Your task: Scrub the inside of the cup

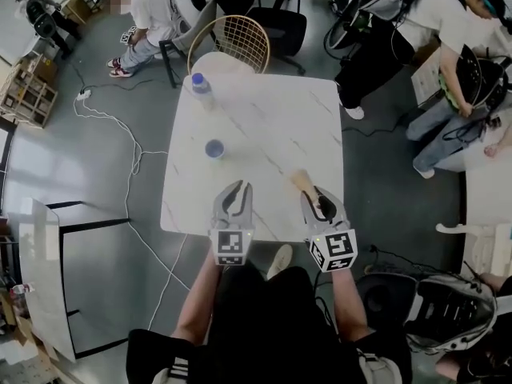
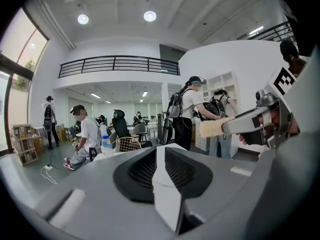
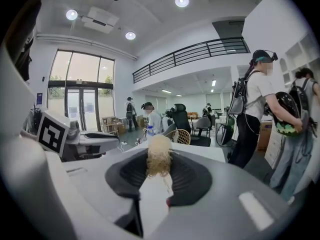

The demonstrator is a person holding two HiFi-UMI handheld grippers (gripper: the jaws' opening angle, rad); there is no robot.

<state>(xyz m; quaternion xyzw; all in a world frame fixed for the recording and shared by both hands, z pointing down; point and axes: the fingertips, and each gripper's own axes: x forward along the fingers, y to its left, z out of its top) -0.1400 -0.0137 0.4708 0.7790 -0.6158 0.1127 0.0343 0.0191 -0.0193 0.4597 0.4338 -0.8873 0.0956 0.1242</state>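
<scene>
Right tool [image 1: 318, 195] clamps a brush [image 1: 300, 180], left tool [image 1: 238, 187] empty, slightly parted, bottle [image 1: 202, 88] beyond cup [image 1: 214, 148].

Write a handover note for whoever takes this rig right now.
The left gripper is empty, jaws nearly together, over the near edge of the table.
The right gripper is shut on the brush, bristles forward.
The cup stands upright on the table ahead of the left gripper, unheld.
Done: brush picked up.
Left: steady the cup, scrub its inside.
</scene>
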